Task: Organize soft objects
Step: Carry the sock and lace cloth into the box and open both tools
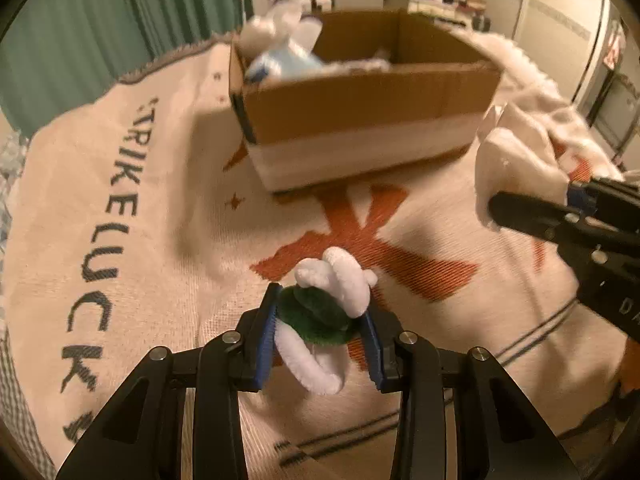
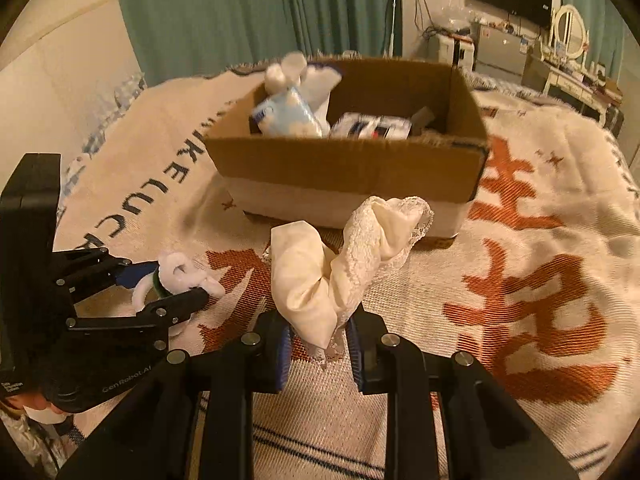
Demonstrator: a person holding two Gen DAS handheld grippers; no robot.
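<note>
Curtain: green folds are seen at the far left, behind the bed.
Blanket: a cream woven throw with dark lettering and orange characters is spread over the bed; everything else is carried on it.
Left gripper: its blue-padded fingers are closed on a small plush toy; in the right wrist view it is seen at the left edge, pointing toward the middle of the blanket.
Plush toy: a white figure with a dark green middle is pinched between the left fingers, white loops sticking out above and below the pads; whether it is lifted clear of the blanket cannot be told.
Cardboard box: an open brown box with a pale band along its base is set beyond both grippers, near the middle of the blanket.
Box contents: a light blue and white plush is leaned in the left corner, and a white packet with dark print is laid beside it.
Right gripper: its fingers are clamped on a cloth bundle.
Cloth bundle: cream fabric with a lace edge is held upright in front of the box.
</note>
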